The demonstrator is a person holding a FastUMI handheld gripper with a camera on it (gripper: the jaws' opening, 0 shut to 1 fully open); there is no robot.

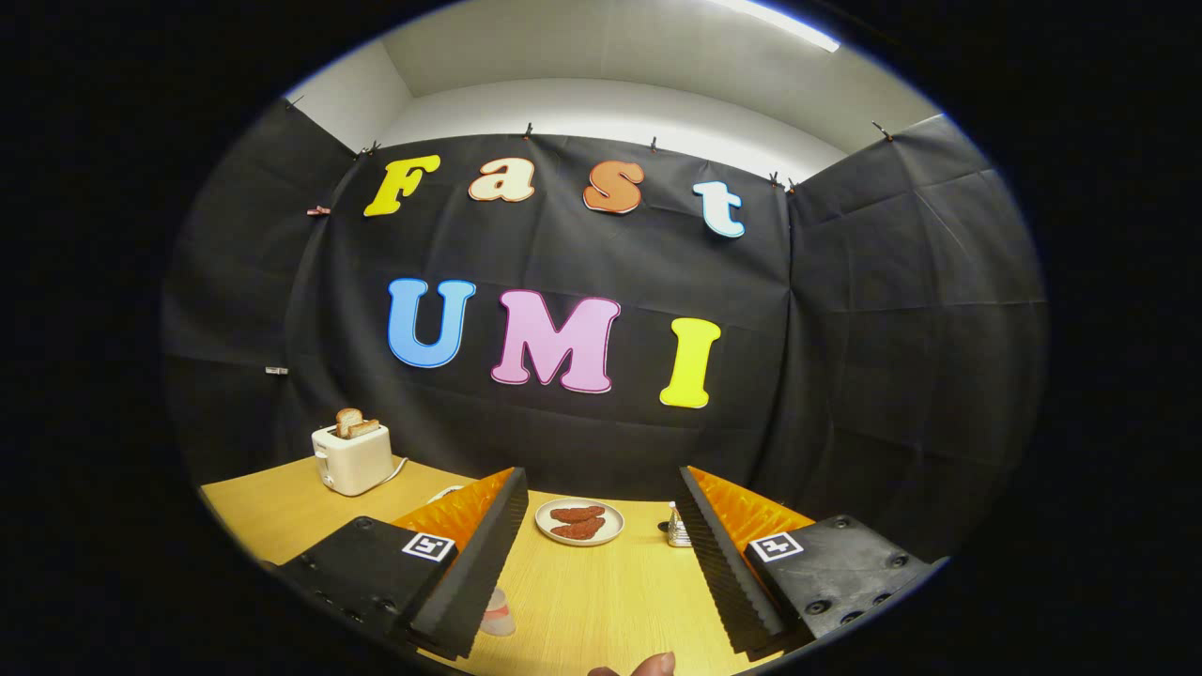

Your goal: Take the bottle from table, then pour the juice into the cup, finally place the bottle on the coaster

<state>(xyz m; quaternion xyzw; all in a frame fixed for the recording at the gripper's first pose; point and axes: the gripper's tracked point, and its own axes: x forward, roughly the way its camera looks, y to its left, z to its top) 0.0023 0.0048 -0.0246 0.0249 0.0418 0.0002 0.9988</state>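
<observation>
Black cloth wall (845, 329) — wooden table (601, 591), ceiling light (784, 21)

1 toaster (353, 460), 1 plate (579, 521), 2 fingers (479, 554)

Gripper (601, 563) held level, jaws spread wide, nothing between; person's fingertip (654, 666) visible below, between them.

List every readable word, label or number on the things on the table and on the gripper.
Gripper, open above the table: two square coded tags, pattern only, no words.
Toaster: no text visible.
Small item beside one finger: too small to read.
</observation>
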